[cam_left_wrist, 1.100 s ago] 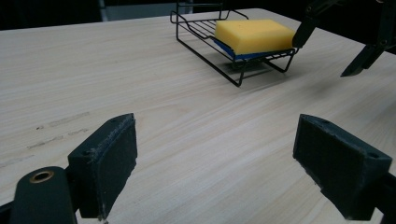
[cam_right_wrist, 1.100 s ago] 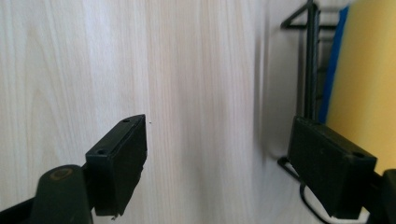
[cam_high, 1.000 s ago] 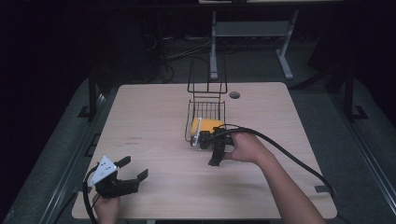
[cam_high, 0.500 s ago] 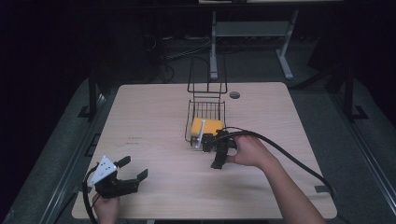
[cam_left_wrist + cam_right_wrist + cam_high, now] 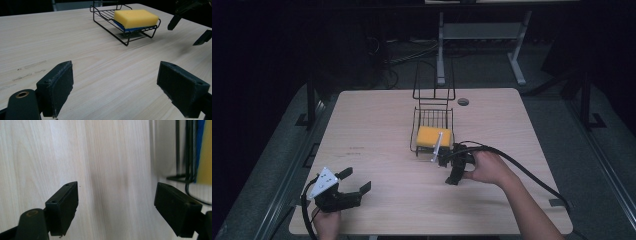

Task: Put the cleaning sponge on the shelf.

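Pale wooden table [image 5: 377, 125] with a black wire rack [image 5: 432, 131] near its middle.

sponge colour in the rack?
Sponge: yellow on top, a thin blue layer underneath. Clearest in the left gripper view.

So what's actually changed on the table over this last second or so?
Very little. The right gripper has slid slightly toward the person, away from the wire rack, with its fingers still open and holding nothing. The yellow sponge stays in the rack, and the left gripper stays open near the table's front left corner.
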A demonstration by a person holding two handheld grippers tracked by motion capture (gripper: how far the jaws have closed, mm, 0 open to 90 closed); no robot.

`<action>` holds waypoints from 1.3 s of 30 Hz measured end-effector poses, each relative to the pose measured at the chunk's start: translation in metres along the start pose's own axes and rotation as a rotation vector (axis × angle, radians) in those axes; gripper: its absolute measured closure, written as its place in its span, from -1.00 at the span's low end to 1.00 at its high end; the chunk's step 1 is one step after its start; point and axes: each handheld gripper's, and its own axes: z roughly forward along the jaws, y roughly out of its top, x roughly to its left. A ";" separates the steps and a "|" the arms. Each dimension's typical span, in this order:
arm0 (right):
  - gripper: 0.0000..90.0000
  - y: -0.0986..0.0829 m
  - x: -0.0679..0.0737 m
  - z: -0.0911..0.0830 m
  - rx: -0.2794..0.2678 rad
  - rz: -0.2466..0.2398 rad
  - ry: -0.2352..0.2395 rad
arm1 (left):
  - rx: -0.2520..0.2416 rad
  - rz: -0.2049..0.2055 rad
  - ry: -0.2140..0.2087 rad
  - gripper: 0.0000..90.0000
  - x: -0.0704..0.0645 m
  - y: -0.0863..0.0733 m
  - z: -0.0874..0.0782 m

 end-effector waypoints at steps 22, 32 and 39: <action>-0.58 -0.024 0.009 -0.005 -0.016 0.038 -0.003 | 0.001 0.007 0.002 -0.71 -0.001 0.000 -0.002; -0.58 -0.032 0.012 -0.004 -0.009 0.053 -0.001 | 0.002 0.009 0.003 -0.71 -0.002 0.000 -0.001; -0.58 -0.045 0.015 -0.003 -0.009 0.076 0.007 | 0.000 0.008 0.003 -0.71 -0.003 0.000 -0.001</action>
